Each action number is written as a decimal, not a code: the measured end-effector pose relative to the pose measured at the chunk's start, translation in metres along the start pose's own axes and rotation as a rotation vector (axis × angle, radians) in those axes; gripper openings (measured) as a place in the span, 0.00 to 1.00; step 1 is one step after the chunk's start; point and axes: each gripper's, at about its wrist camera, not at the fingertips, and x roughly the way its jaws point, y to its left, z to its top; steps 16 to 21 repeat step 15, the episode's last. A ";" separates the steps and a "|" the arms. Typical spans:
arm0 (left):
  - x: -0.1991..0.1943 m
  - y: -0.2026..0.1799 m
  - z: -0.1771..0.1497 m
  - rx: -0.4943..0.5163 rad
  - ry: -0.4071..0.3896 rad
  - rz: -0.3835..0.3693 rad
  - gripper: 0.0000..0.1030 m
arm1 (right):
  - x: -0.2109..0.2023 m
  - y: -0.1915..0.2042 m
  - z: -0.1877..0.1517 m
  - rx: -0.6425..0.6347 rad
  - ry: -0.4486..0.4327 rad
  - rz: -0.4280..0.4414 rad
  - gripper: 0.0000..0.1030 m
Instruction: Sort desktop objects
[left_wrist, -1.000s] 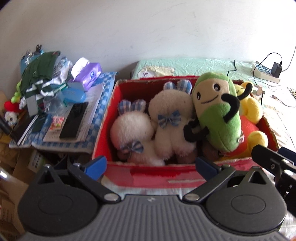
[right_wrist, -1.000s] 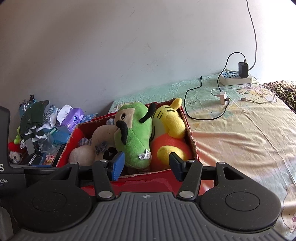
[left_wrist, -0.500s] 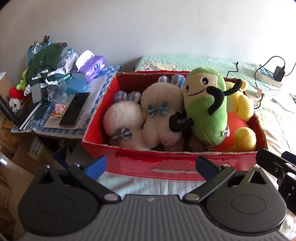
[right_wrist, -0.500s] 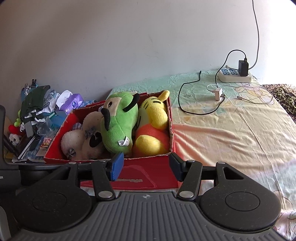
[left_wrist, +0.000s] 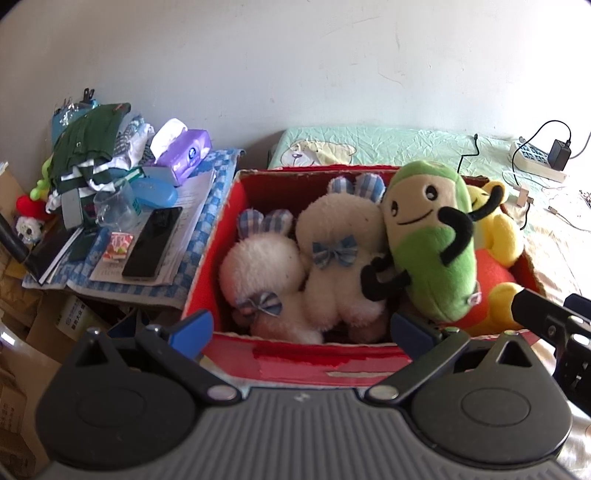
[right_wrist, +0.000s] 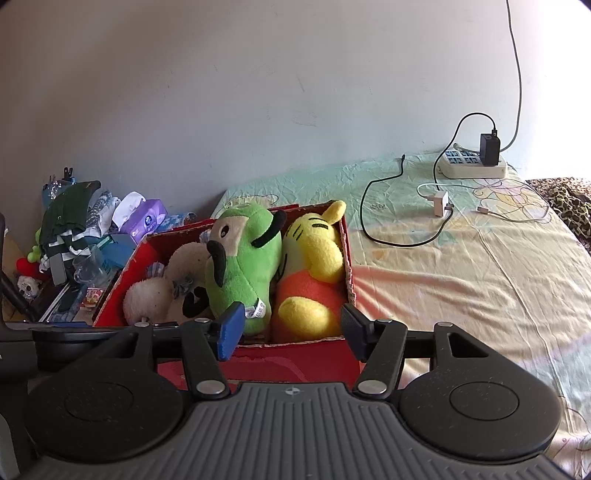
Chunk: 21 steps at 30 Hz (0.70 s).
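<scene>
A red box (left_wrist: 295, 363) packed with 4 plush toys fills mid-frame on the bed (right_wrist: 461, 258): 2 white bunnies (left_wrist: 266, 266), a green toy (left_wrist: 428, 236) and a yellow toy (right_wrist: 314, 258). The left gripper (left_wrist: 297, 326) is released, empty, at the box's near wall. The right gripper (right_wrist: 293, 330) is opening, nothing between its jaws.

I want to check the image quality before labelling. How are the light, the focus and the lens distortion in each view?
Left wrist view: the bed is washed out by glare at the right edge, the toys in the red box are sharp, and the corners are dark. Right wrist view: the light is even, the power strip is clear, and the wall line curves.
</scene>
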 end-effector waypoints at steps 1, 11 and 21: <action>0.002 0.002 0.001 0.000 0.003 -0.008 1.00 | 0.002 0.002 0.000 0.000 0.000 -0.002 0.59; 0.015 0.018 0.009 0.027 -0.025 -0.047 0.99 | 0.019 0.019 0.001 0.030 0.001 -0.015 0.63; 0.014 0.020 0.016 0.042 -0.064 -0.062 0.98 | 0.021 0.021 0.002 0.049 -0.011 -0.034 0.62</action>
